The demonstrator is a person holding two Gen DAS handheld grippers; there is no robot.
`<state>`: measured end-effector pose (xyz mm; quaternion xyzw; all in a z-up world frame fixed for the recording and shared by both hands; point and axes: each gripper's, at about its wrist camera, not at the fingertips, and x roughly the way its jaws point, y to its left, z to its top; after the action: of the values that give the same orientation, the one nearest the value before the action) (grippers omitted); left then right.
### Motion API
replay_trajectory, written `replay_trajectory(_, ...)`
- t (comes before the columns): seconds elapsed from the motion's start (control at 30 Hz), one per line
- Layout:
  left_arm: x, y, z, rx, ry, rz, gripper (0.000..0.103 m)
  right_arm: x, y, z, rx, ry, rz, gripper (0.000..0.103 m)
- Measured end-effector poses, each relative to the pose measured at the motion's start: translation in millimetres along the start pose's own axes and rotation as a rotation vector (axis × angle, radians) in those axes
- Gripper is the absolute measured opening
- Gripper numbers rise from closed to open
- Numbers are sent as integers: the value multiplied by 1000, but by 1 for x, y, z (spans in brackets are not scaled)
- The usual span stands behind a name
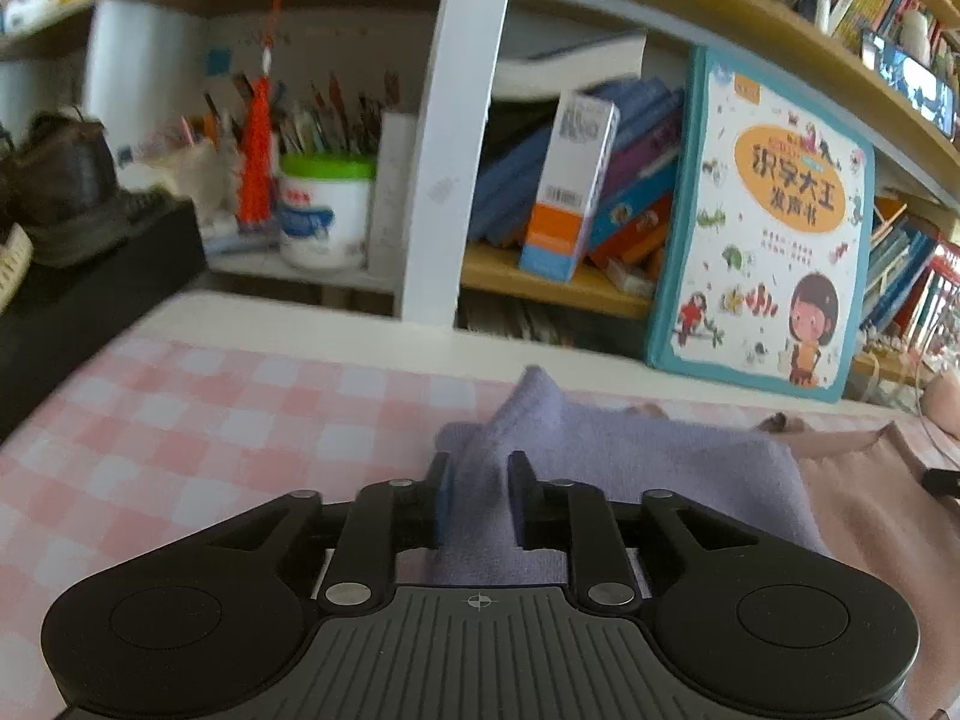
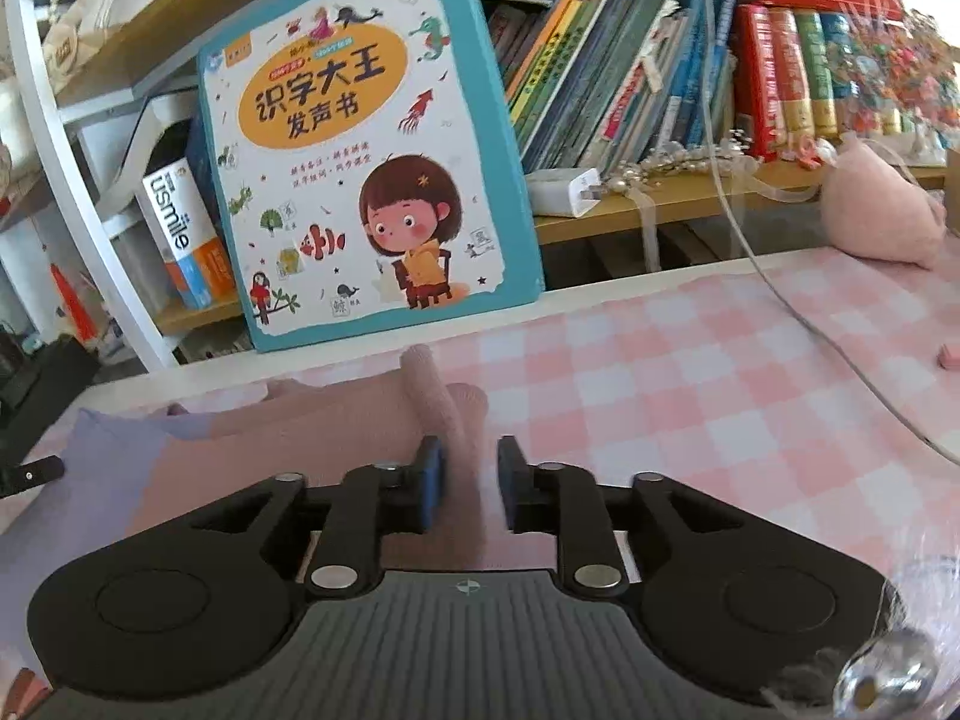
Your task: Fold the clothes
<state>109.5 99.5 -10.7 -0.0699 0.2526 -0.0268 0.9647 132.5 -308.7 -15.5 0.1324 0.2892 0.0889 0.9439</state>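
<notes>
A knit garment lies on the pink checked tablecloth [image 1: 180,420], part lavender [image 1: 648,456] and part dusty pink [image 1: 864,492]. My left gripper [image 1: 478,468] is shut on a raised fold of the lavender part, which bunches up between the fingers. In the right wrist view the pink part [image 2: 288,438] spreads to the left, with the lavender part [image 2: 108,456] beyond it. My right gripper [image 2: 471,456] is shut on a lifted pink fold [image 2: 438,396] that stands up between its fingers. The tip of the other gripper [image 2: 36,471] shows at the left edge.
A big teal children's book [image 2: 366,168] leans against the bookshelf at the table's back edge. Shelves hold books [image 2: 660,60], a green-lidded white tub [image 1: 324,210] and a pen holder. A pink plush [image 2: 882,210] and a thin cable [image 2: 798,312] lie at the right.
</notes>
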Motion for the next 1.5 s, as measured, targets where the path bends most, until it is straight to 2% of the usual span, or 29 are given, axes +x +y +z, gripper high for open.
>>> replay_trajectory(0.03,-5,-2,1,12,-15,5,24,-3,-2,0,11,-1,2,27)
replay_trajectory(0.17,-20,-15,1,66,-34,12,29,-19,-5,-4,40,-9,8,29)
replay_trajectory(0.27,-35,-27,-2,118,-49,20,39,-31,-4,-11,46,-5,28,33)
replay_trajectory(0.33,-47,-35,-8,152,-60,29,54,-38,-2,-18,31,12,32,35)
replay_trajectory(0.43,-65,-41,-19,164,-67,42,68,-49,-2,-27,1,35,38,37)
replay_trajectory(0.63,-107,-40,-35,119,-36,35,85,-61,-13,-36,10,61,71,39)
replay_trajectory(0.73,-121,-43,-41,153,-17,91,93,-62,-15,-37,23,64,89,39)
replay_trajectory(0.83,-126,-46,-48,198,33,173,94,-62,-16,-36,45,69,111,39)
replay_trajectory(0.9,-125,-46,-51,190,76,184,94,-61,-17,-36,46,81,129,39)
replay_trajectory(1.03,-124,-40,-53,61,155,109,94,-59,-20,-37,41,102,162,39)
replay_trajectory(1.13,-118,-31,-52,-108,193,27,94,-59,-24,-39,52,108,183,39)
replay_trajectory(1.3,-106,-20,-55,-307,231,-8,94,-59,-28,-41,70,112,211,39)
replay_trajectory(1.5,-99,0,-59,-569,201,-73,96,-61,-28,-42,73,109,217,39)
